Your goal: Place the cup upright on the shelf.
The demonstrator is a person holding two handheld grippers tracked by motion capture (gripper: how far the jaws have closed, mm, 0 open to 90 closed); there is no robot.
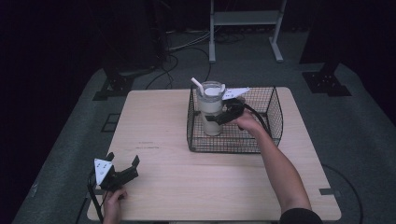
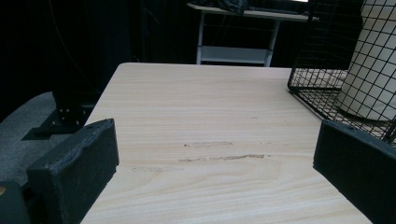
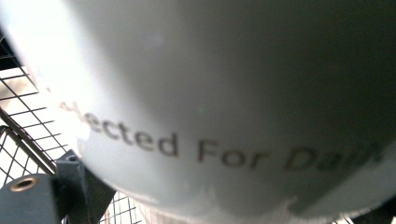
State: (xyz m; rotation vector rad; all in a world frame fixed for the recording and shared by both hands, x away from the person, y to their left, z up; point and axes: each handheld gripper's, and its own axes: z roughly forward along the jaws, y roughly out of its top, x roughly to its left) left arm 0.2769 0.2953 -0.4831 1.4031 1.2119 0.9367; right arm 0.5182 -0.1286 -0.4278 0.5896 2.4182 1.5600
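Observation:
A tall white cup (image 1: 211, 109) with a clear lid and a white straw (image 1: 196, 84) stands in the left part of a black wire basket (image 1: 275, 107) at the back of the wooden table (image 1: 187, 177). My right gripper (image 1: 219, 116) reaches into the basket and is shut on the cup's middle. In the right gripper view the cup's printed wall (image 3: 224, 93) sits right against the camera, between the jaws. My left gripper (image 1: 123, 158) rests open over the table's front left corner, holding nothing. In the left gripper view its jaws stand wide apart (image 2: 215, 163), with the basket (image 2: 322, 56) and the cup (image 2: 373, 70) at the far right.
Beyond the table stands a white metal frame (image 1: 245, 18) on the grey floor. Cables (image 1: 173, 60) lie on the floor behind the table. Black stand bases sit at the back left (image 1: 114, 86) and back right (image 1: 324, 79). Bare tabletop stretches between the basket and my left gripper.

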